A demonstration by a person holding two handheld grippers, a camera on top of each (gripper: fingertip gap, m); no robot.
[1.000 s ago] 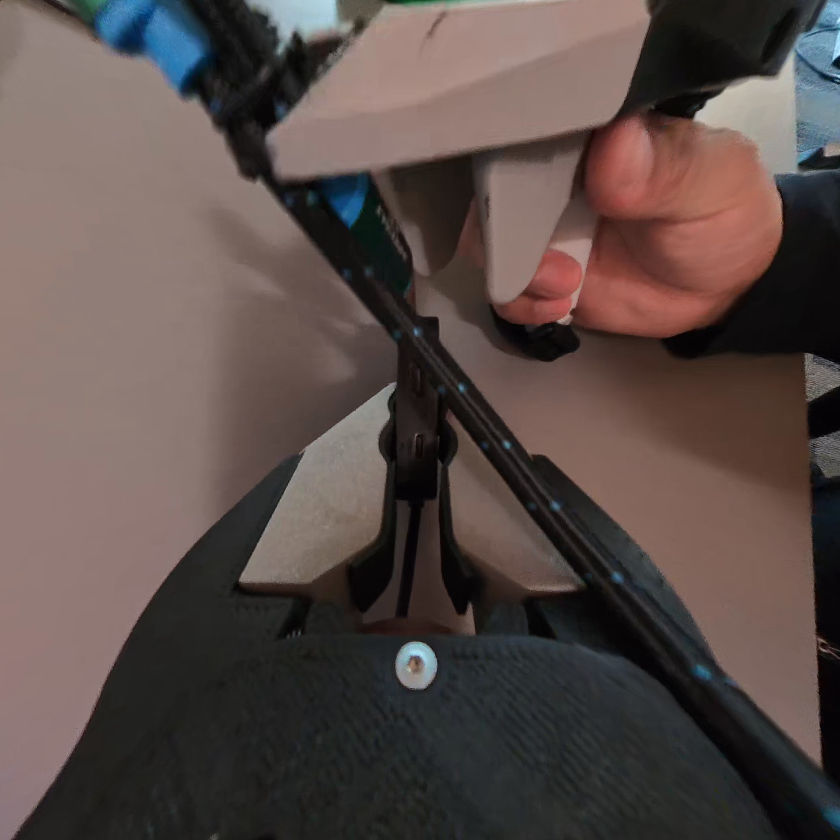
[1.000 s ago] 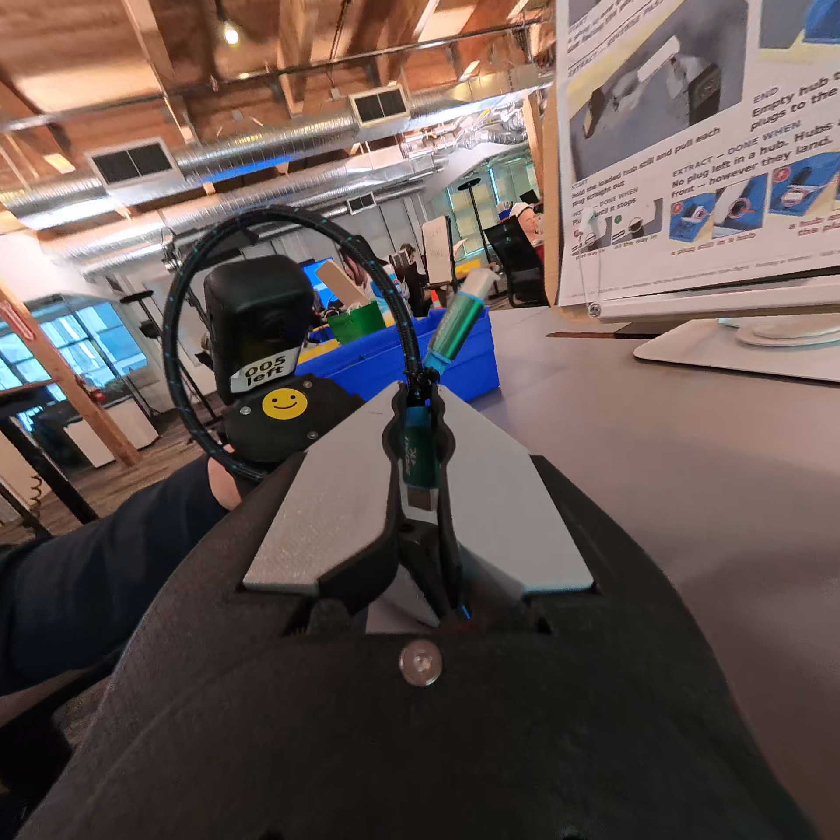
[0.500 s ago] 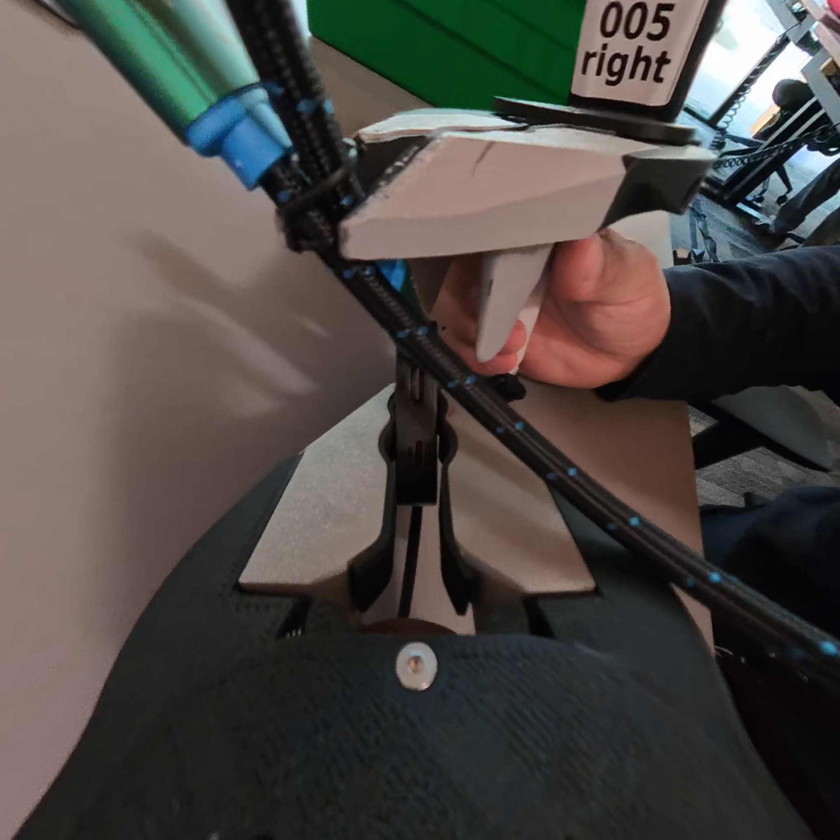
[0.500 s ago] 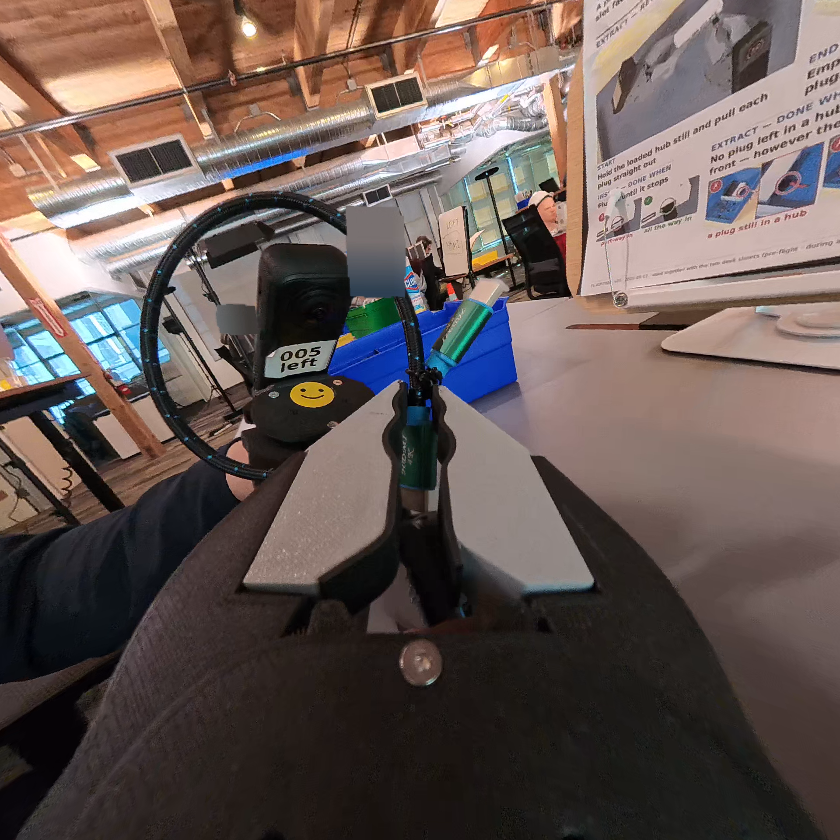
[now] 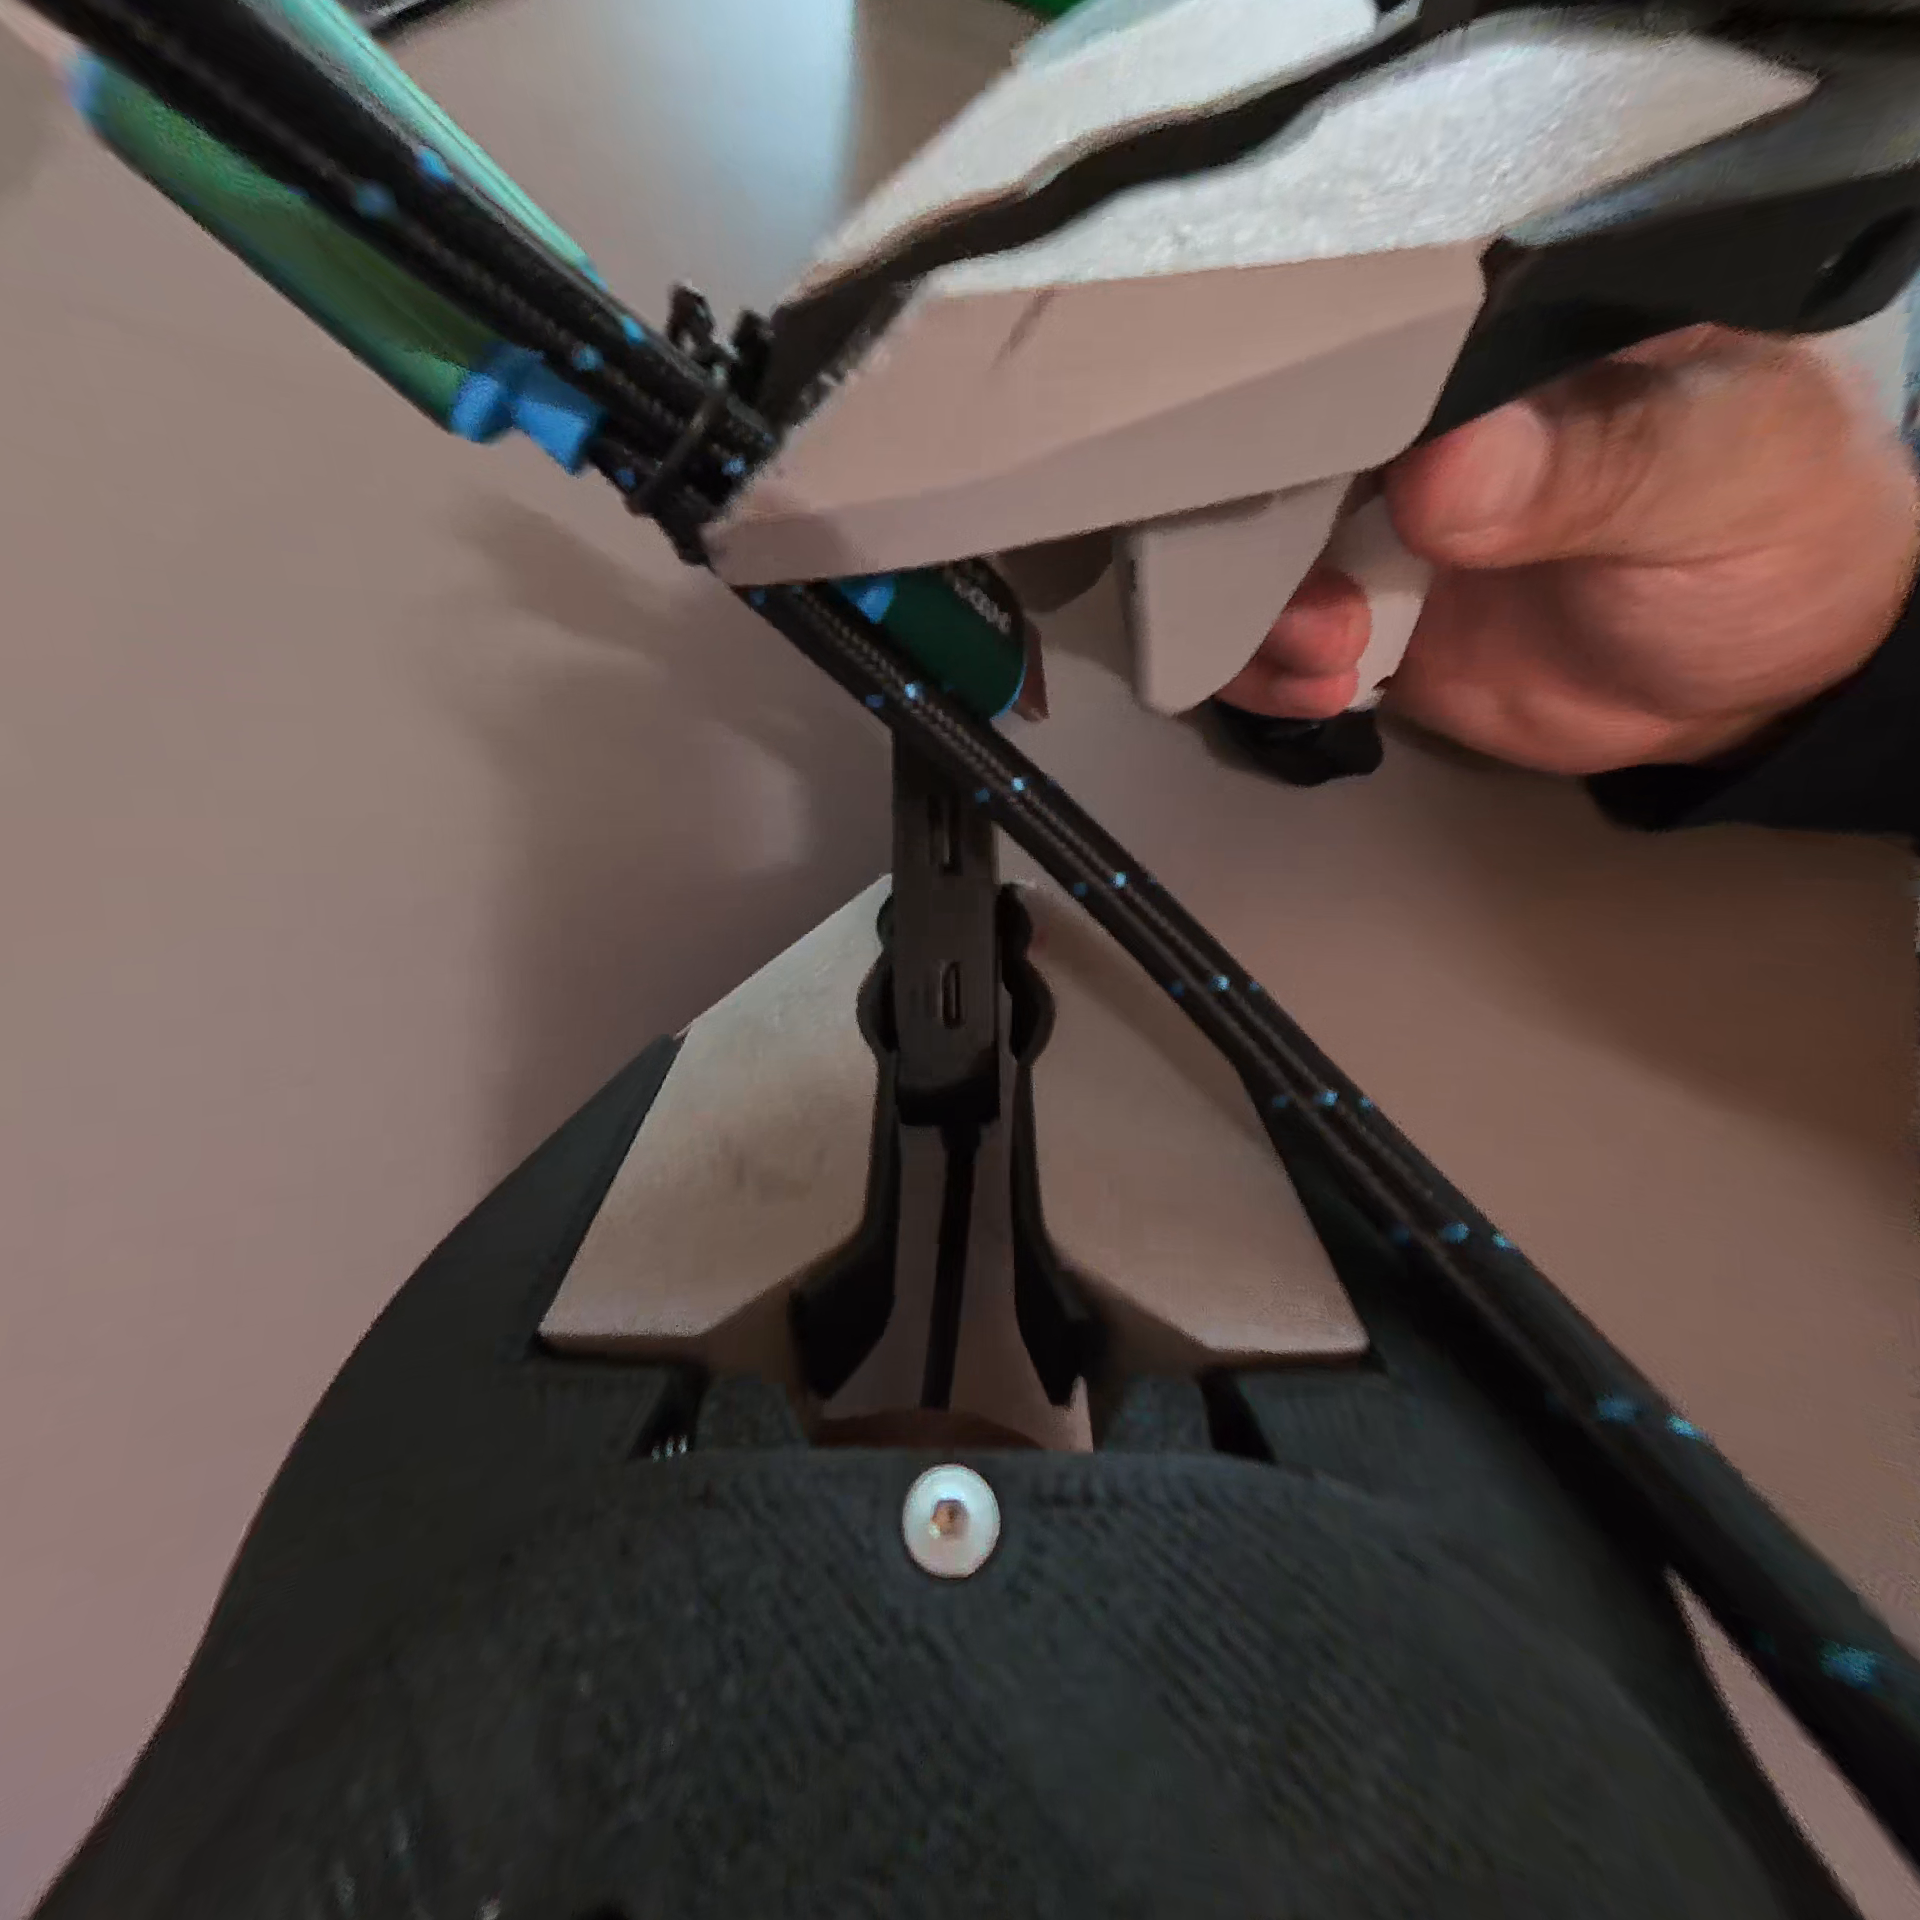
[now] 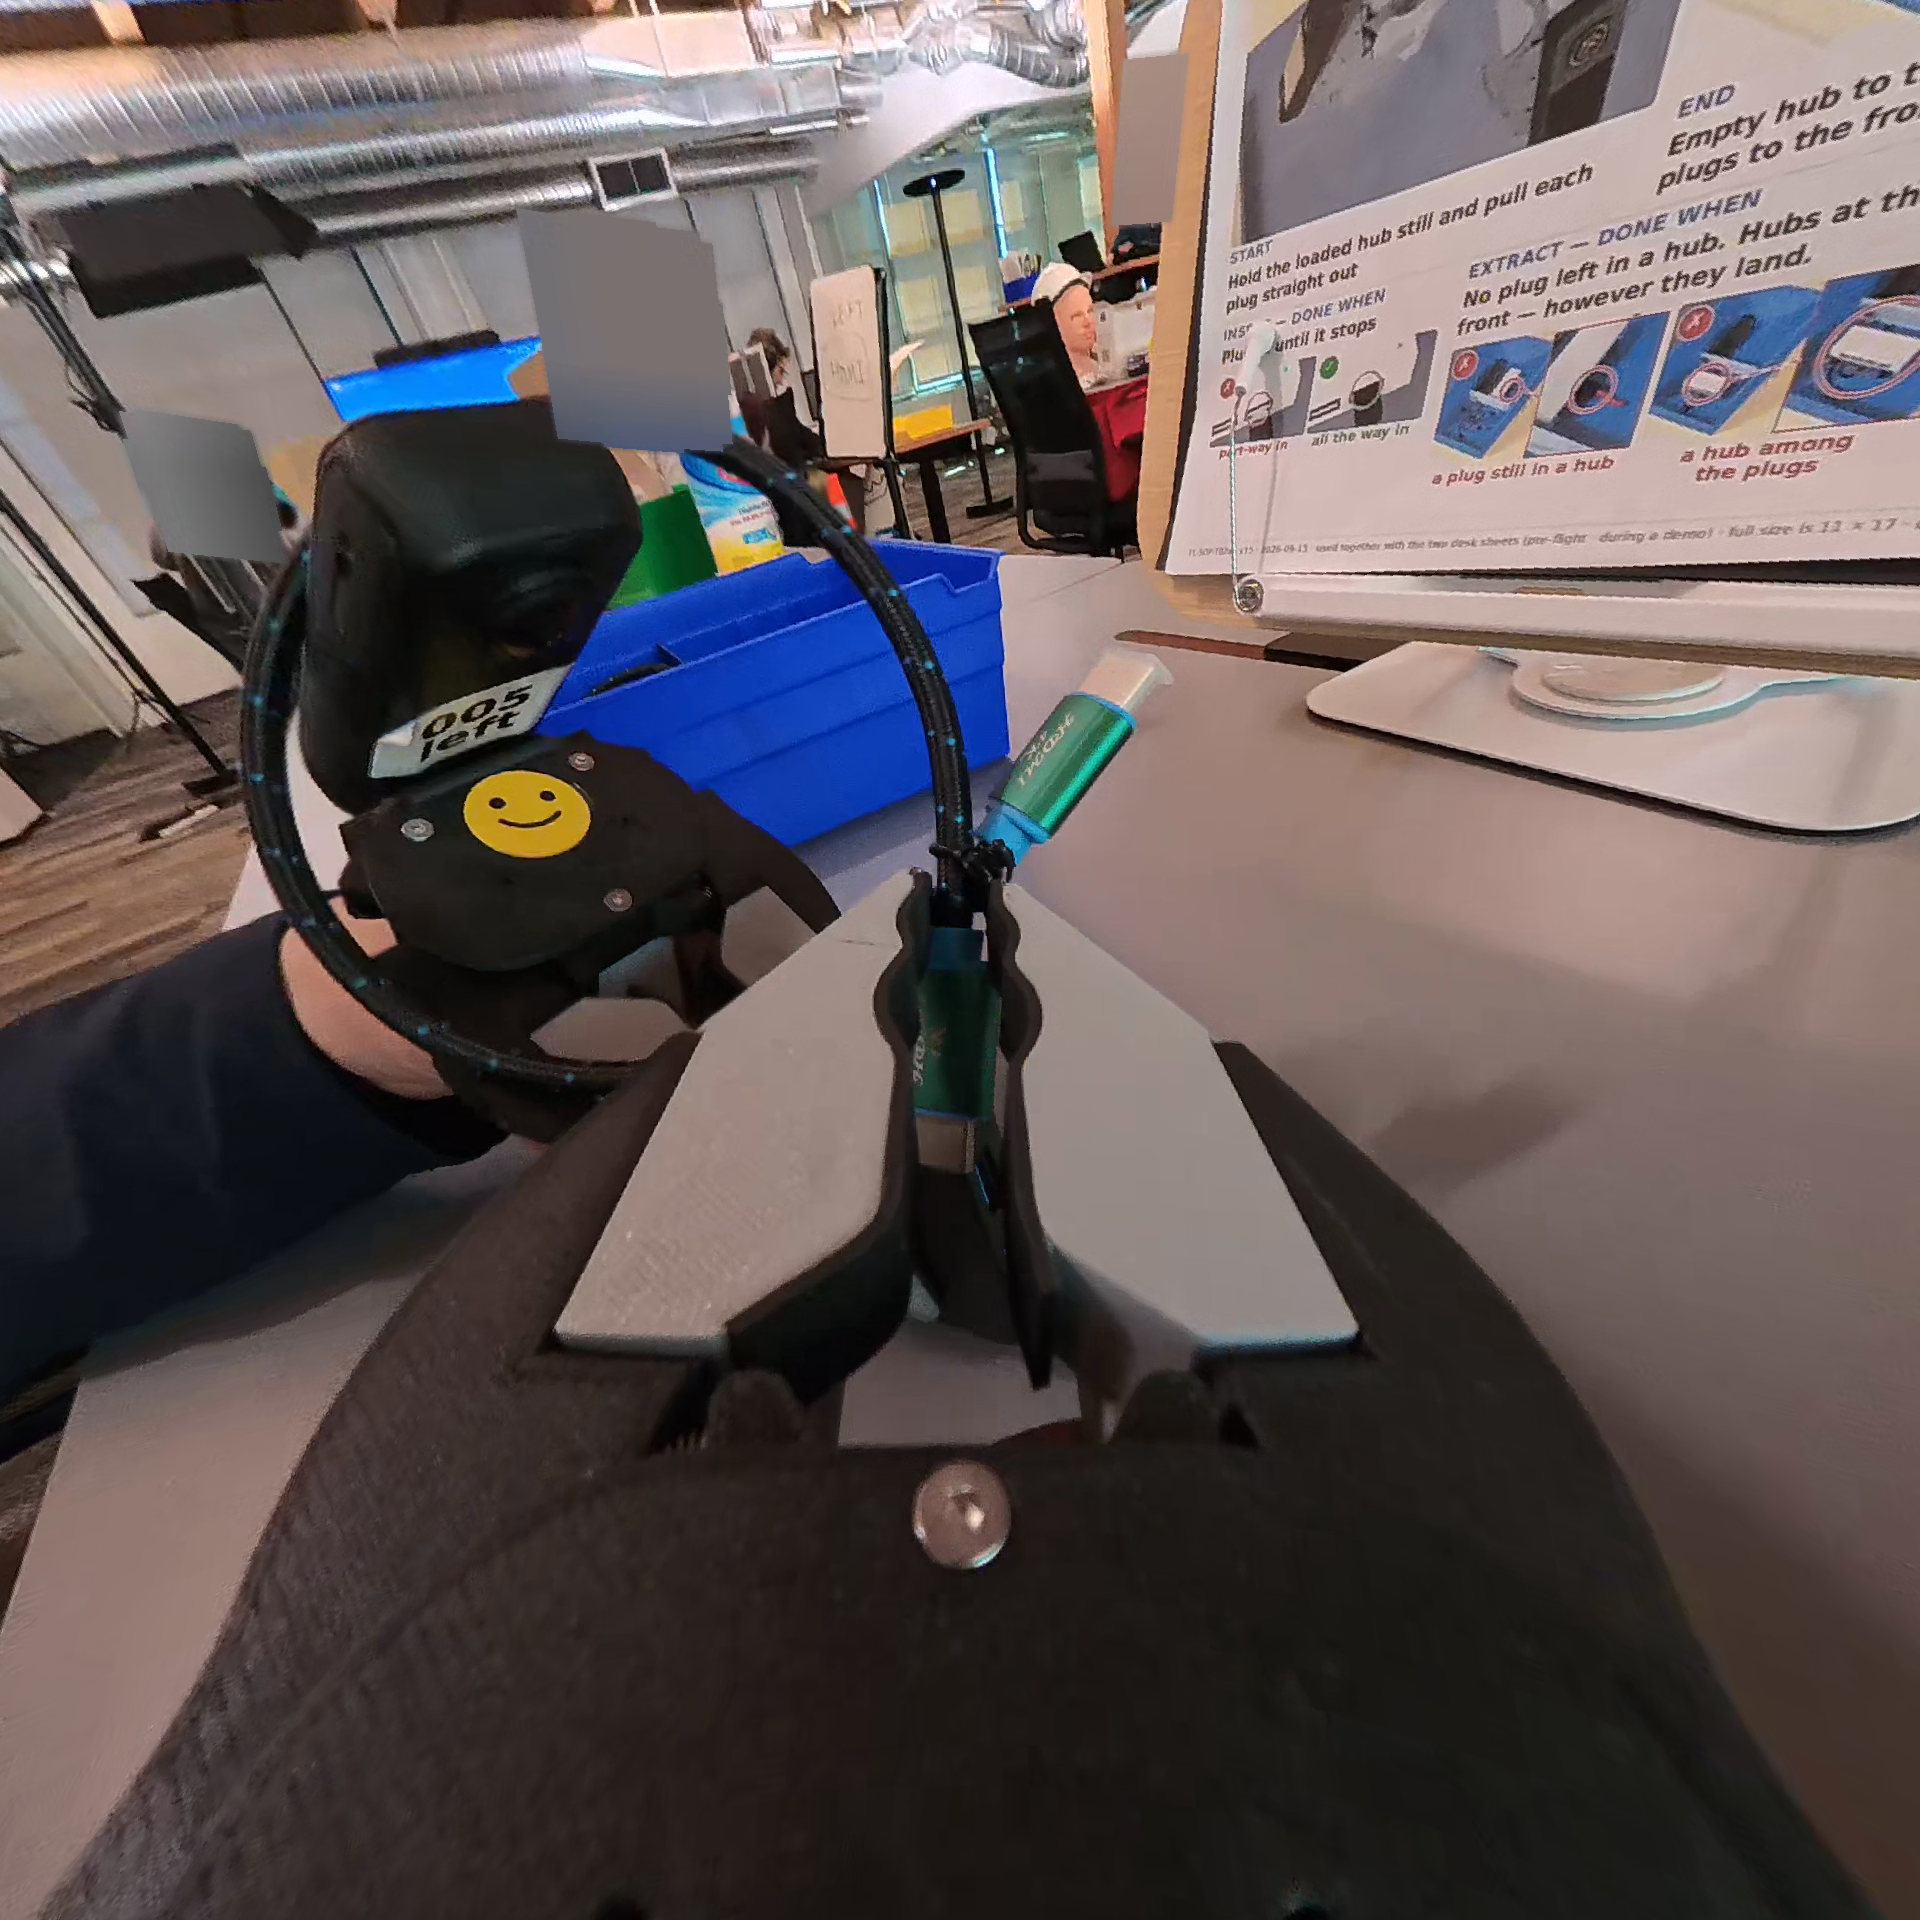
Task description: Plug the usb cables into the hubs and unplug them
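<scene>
Braided black cable (image 6: 940,717) with blue flecks is the main thing going on, looped in a big arc between the two grippers. Right gripper (image 6: 956,997) has its jaws squeezed nearly together on a green metal plug (image 6: 951,1039) at one end of that cable, plug pinched lengthwise between the grey fingers (image 6: 758,1164) with its metal tip pointing back toward the camera. Second green plug (image 6: 1065,753), at the cable's other end, sticks out free past the fingertips, tied alongside the cable by a small black tie (image 6: 971,862), blue collar down, pale tip up and to the right. Left gripper (image 5: 945,997) is closed tight on a slim black hub (image 5: 943,935), held upright between the pads, two little ports showing on its edge and a thin black lead (image 5: 948,1278) running back between the fingers. From the left wrist view the right gripper hangs just above the hub, a hand (image 5: 1621,582) wrapped around its trigger, and the held plug pokes out under it close to the top of the hub; can't tell if they actually touch. Cable crosses diagonally over the hub's top end. Everything's over a grey table (image 6: 1558,1039), with a blue bin (image 6: 810,675) behind the left gripper and a white monitor stand (image 6: 1621,727) carrying a printed instruction sheet (image 6: 1558,312) off to the right.
</scene>
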